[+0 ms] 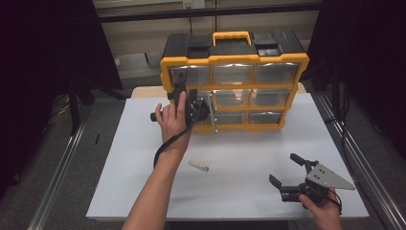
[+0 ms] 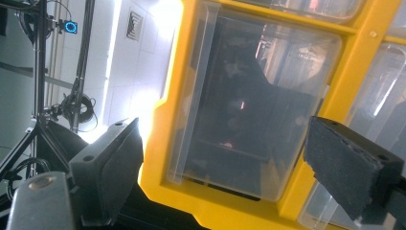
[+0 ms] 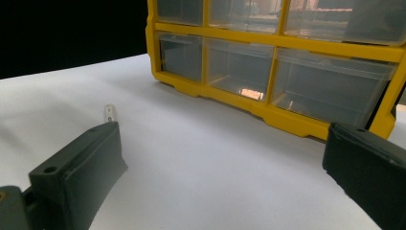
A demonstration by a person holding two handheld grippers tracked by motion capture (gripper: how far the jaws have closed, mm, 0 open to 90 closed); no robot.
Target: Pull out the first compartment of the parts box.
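**Left claw spread at the organizer's drawers**

The left claw [image 2: 218, 167], jaws apart and gripping nothing, faces a clear drawer [image 2: 249, 110] at the left end of the yellow organizer [image 1: 234, 81]. The right claw [image 1: 283, 178] rests released near the white tabletop's [image 1: 239, 163] front right corner. A small metal piece [image 1: 198, 166] lies between them.

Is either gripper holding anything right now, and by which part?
Nothing is held. The left gripper stands open before a clear plastic drawer of the yellow organiser; the right gripper is open above the white table.
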